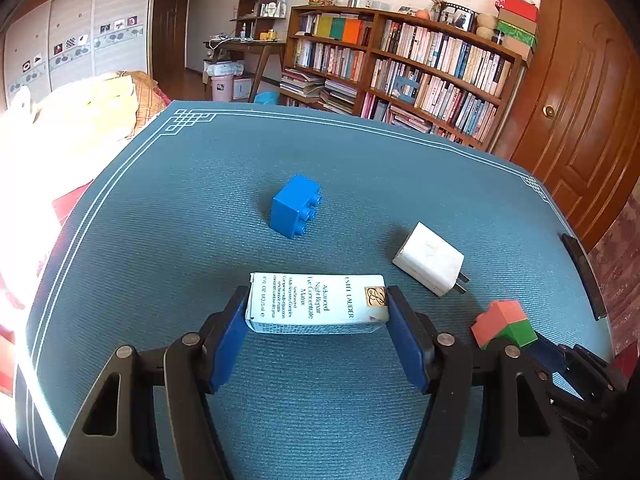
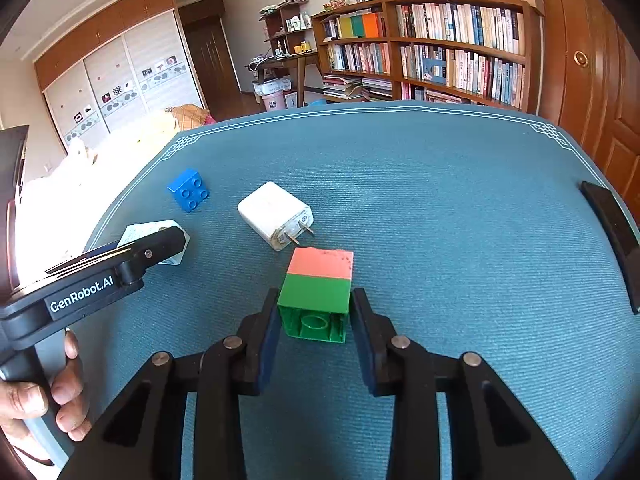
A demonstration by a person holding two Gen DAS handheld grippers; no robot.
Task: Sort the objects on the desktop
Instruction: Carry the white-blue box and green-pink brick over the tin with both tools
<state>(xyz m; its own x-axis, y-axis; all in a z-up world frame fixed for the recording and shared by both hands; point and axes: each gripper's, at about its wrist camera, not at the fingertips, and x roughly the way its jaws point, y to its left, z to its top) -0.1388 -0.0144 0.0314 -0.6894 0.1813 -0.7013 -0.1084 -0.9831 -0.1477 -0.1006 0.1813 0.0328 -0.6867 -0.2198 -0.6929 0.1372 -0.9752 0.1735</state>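
Note:
A white cosmetics box (image 1: pixel 316 304) with dark print lies flat on the teal mat (image 1: pixel 360 152), and my left gripper (image 1: pixel 317 295) is shut on it, a blue pad against each short end. A green-and-pink brick stack (image 2: pixel 318 284) lies on its side with its hollow underside towards the camera. My right gripper (image 2: pixel 315 297) is shut on the green brick, its pads against both sides. In the left wrist view the same stack (image 1: pixel 502 322) shows at the lower right. A blue brick (image 1: pixel 296 206) and a white plug charger (image 1: pixel 430 260) lie loose further back.
A black flat object (image 2: pixel 612 236) lies at the mat's right edge. A person's hand (image 2: pixel 68 396) holds the left gripper's handle at the lower left. Beyond the table are a bookshelf (image 1: pixel 420 68), a wooden door (image 1: pixel 580 120) and a bed on the left.

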